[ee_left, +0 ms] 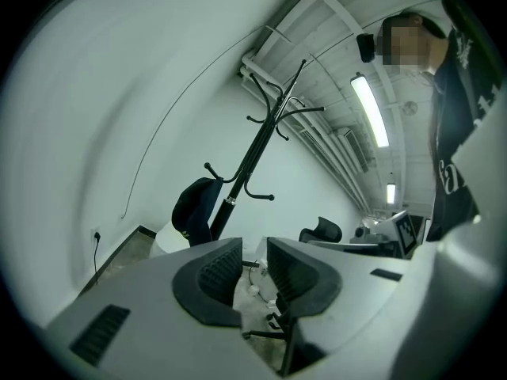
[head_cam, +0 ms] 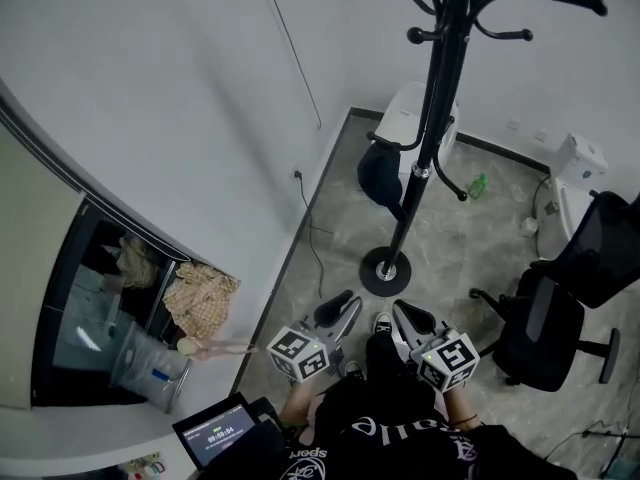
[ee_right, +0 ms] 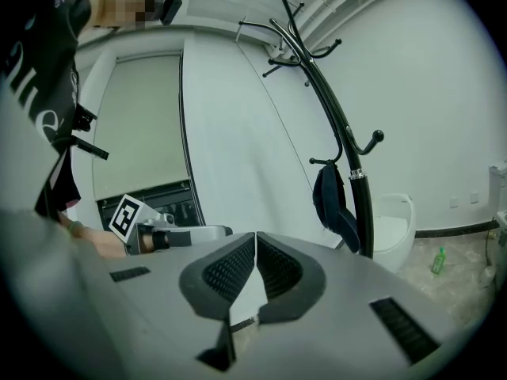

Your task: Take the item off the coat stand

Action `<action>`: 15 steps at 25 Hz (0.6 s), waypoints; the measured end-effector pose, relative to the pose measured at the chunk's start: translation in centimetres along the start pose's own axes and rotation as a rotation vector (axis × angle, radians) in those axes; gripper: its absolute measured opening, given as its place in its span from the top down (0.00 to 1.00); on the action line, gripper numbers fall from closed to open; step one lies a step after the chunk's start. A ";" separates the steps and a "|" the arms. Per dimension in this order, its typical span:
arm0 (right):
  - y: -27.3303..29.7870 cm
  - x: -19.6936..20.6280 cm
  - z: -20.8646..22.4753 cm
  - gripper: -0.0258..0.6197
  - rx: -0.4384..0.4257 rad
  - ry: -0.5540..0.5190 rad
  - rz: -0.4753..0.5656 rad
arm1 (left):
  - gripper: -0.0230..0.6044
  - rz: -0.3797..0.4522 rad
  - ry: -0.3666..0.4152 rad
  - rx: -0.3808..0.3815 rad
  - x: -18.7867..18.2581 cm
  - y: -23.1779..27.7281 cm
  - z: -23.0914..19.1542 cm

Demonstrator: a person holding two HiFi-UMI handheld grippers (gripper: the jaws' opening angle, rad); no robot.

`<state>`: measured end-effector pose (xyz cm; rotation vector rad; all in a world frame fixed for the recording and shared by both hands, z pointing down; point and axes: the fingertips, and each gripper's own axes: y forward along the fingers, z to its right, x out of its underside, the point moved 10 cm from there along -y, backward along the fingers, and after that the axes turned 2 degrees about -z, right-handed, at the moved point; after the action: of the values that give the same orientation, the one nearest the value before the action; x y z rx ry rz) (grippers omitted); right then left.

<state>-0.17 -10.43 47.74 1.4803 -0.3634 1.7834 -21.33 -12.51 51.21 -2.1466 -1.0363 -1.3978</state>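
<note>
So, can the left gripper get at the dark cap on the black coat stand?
Probably, after closing the gap: the left gripper is empty, jaws apart, and nothing stands between it and the dark cap hanging low on the black coat stand.

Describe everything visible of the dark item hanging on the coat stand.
The dark item looks like a soft navy cloth cap. It hangs limp from a lower hook of the black coat stand, beside the pole, above the round base. The hook holds it; whether it touches the pole is unclear.
</note>
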 end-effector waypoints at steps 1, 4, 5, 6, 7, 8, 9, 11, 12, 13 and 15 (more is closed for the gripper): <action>0.6 -0.3 0.8 0.93 -0.005 -0.006 0.006 | 0.83 -0.004 0.003 -0.003 -0.4 0.6 -0.6; 2.6 -1.0 3.7 0.93 -0.023 -0.043 0.038 | 0.79 -0.016 0.024 -0.014 -2.0 3.0 -2.6; 3.3 -1.4 4.6 0.93 -0.032 -0.039 0.044 | 0.78 -0.018 0.030 -0.018 -2.5 3.9 -3.3; 3.9 -2.1 5.3 0.93 -0.040 -0.031 0.045 | 0.76 -0.019 0.038 -0.020 -3.1 4.9 -4.0; 4.4 -2.9 5.9 0.93 -0.046 -0.025 0.041 | 0.75 -0.021 0.047 -0.021 -3.8 5.9 -4.7; 4.9 -3.9 6.5 0.93 -0.050 -0.022 0.033 | 0.73 -0.025 0.059 -0.022 -4.4 6.8 -5.5; 5.5 -4.7 7.2 0.93 -0.054 -0.022 0.029 | 0.72 -0.031 0.072 -0.022 -5.1 7.9 -6.3; 6.5 -5.6 8.6 0.93 -0.066 -0.031 0.038 | 0.70 -0.042 0.099 -0.025 -6.5 9.8 -8.1; 6.9 -5.8 9.3 0.93 -0.070 -0.042 0.043 | 0.69 -0.046 0.112 -0.028 -7.3 10.7 -9.1; 7.1 -6.1 10.0 0.93 -0.071 -0.055 0.043 | 0.69 -0.049 0.126 -0.032 -8.1 11.6 -10.0; 7.5 -6.7 11.2 0.93 -0.069 -0.079 0.045 | 0.68 -0.057 0.156 -0.039 -9.7 13.4 -11.9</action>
<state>2.56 -25.17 46.52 1.5076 -0.4967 1.7328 -20.97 -32.77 48.74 -2.0113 -1.0253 -1.5957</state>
